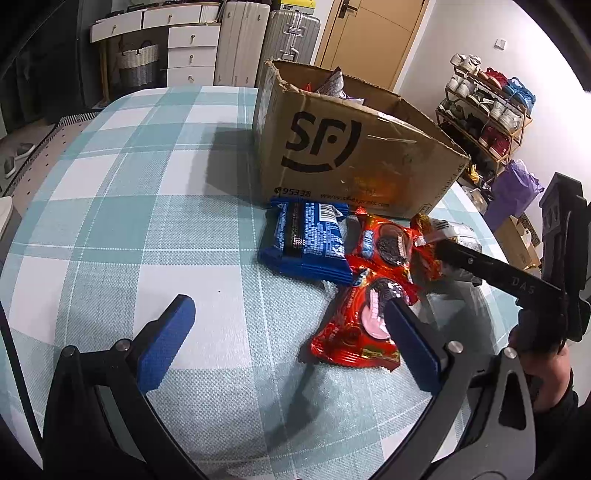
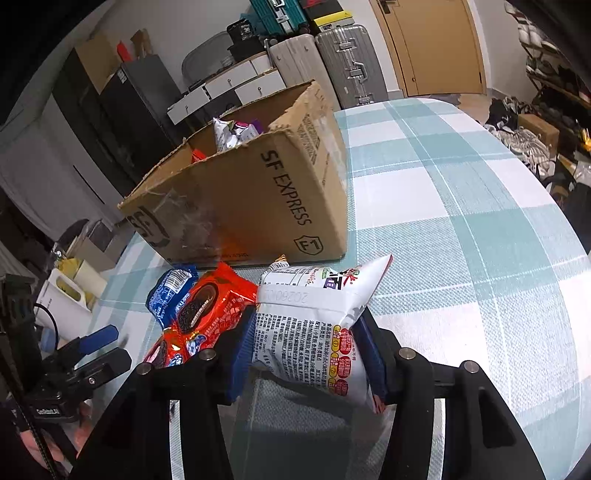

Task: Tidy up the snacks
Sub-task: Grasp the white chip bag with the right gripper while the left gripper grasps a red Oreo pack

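A home; suitcases [image 1: 291, 33], shoe rack [image 1: 487, 107] (crowded), drawers [image 1: 190, 55].

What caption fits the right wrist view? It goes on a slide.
Right gripper clamps a white snack bag before the cardboard box on the checked tablecloth.

cardboard box [image 1: 354, 155] ahead, tablecloth [image 1: 129, 184] leftward bare
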`<control>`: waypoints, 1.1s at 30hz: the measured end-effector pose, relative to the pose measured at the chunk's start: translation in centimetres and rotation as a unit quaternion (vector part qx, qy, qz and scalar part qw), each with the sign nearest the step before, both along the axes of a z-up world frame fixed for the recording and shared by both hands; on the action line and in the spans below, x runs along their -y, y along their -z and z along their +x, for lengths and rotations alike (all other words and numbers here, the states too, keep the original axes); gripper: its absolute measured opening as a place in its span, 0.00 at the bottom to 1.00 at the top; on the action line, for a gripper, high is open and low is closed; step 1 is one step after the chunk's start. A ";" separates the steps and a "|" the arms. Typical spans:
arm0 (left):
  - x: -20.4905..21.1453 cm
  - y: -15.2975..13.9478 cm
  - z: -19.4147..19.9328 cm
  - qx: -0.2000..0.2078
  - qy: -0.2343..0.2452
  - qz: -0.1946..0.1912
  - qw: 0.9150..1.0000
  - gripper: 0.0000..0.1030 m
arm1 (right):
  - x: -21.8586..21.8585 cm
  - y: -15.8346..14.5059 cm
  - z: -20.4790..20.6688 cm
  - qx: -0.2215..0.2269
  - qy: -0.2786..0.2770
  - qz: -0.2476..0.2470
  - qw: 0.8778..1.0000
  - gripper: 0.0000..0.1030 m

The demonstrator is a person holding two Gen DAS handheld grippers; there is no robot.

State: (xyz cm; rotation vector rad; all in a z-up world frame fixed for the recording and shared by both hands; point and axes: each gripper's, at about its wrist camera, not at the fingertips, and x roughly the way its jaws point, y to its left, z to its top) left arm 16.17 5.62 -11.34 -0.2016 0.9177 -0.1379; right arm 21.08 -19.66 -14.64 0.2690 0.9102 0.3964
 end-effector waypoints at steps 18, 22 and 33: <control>3.3 0.4 0.3 -0.028 0.036 0.014 0.999 0.99 | 2.7 -1.4 -3.8 0.019 0.004 0.030 0.999 0.51; 4.2 0.4 0.6 -0.029 0.036 0.035 0.998 0.99 | 3.3 -1.8 -4.7 0.028 0.000 0.042 0.999 0.51; 6.1 0.8 1.8 -0.038 0.032 0.070 0.996 0.99 | 4.6 -1.8 -6.7 0.037 -0.010 0.061 0.997 0.51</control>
